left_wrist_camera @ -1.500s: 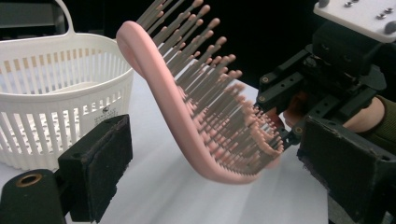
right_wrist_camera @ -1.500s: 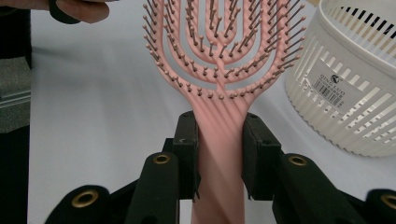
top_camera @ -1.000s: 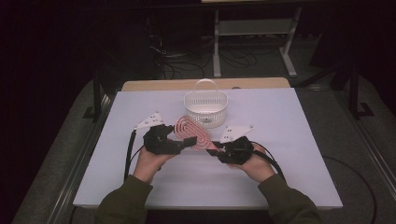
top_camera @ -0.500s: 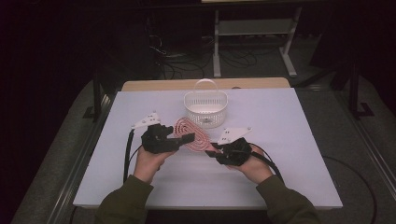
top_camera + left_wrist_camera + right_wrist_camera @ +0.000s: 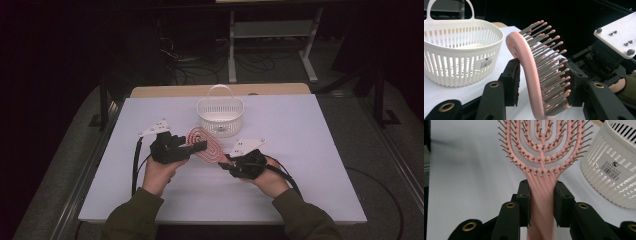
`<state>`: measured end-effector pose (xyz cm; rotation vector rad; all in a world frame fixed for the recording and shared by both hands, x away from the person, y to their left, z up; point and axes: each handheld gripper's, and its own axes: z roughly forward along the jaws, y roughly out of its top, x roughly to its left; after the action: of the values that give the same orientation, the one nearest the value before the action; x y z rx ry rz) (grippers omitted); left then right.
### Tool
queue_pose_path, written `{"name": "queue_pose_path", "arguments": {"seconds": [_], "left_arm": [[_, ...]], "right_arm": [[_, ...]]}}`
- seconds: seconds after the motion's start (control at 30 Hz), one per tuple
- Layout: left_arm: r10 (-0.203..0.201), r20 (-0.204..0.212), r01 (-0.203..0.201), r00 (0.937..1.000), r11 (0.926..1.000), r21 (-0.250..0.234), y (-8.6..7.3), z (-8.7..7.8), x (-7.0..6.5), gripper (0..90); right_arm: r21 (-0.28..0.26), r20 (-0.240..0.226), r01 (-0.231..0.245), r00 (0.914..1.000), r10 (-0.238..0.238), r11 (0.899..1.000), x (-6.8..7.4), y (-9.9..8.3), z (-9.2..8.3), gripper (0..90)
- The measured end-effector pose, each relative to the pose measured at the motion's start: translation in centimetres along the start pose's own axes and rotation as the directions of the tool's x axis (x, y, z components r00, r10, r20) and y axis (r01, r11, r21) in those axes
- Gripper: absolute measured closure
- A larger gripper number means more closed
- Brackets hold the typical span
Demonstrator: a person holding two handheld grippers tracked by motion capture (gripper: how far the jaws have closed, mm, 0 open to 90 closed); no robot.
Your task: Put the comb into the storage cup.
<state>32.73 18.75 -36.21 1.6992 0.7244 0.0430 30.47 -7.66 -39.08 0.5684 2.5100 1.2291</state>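
A pink vented hairbrush [image 5: 205, 145] is held above the white table between both grippers. My right gripper [image 5: 541, 200] is shut on its handle, with a pad pressed to each side, and the bristled head [image 5: 541, 150] rises ahead of it. My left gripper [image 5: 544, 82] has just been closing on the head [image 5: 529, 67]: one pad lies against the curved back and the other meets the bristle tips. In the high view the left gripper [image 5: 200, 146] reaches in from the left and the right gripper [image 5: 225, 162] from the lower right.
A white slatted basket [image 5: 220, 117] with an upright handle stands just behind the brush, close to its head [image 5: 456, 57] [image 5: 614, 167]. The white table top [image 5: 310, 150] spreads wide on both sides. Beyond its far edge lie a dark floor, cables and a metal stand.
The left gripper's jaws have drawn in around the brush head. Both hands and the brush stay where they were, and the right grip on the handle is unchanged.
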Motion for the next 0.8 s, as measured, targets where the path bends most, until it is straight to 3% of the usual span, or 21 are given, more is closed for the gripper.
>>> {"name": "queue_pose_path", "arguments": {"seconds": [0.3, 0.43, 0.8], "left_arm": [[-0.004, 0.017, 0.004, 0.9998, 0.9999, -0.01, 0.1, -0.03, -0.2, 58.0], [-0.003, 0.035, 0.004, 0.9994, 0.9998, -0.021, 0.13, -0.06, -0.31, 62.9], [0.005, 0.037, -0.004, 0.9993, 0.9992, -0.039, 0.34, -0.23, -0.6, 63.9]], "right_arm": [[0.011, 0.021, 0.016, 0.9997, -0.016, 1.0, 0.29, 0.03, 0.5, 68.5], [0.009, 0.031, 0.001, 0.9995, -0.001, 1.0, 0.28, 0.08, 0.64, 68.7], [-0.006, 0.036, 0.002, 0.9994, -0.001, 1.0, 0.38, 0.22, 0.62, 68.4]]}}
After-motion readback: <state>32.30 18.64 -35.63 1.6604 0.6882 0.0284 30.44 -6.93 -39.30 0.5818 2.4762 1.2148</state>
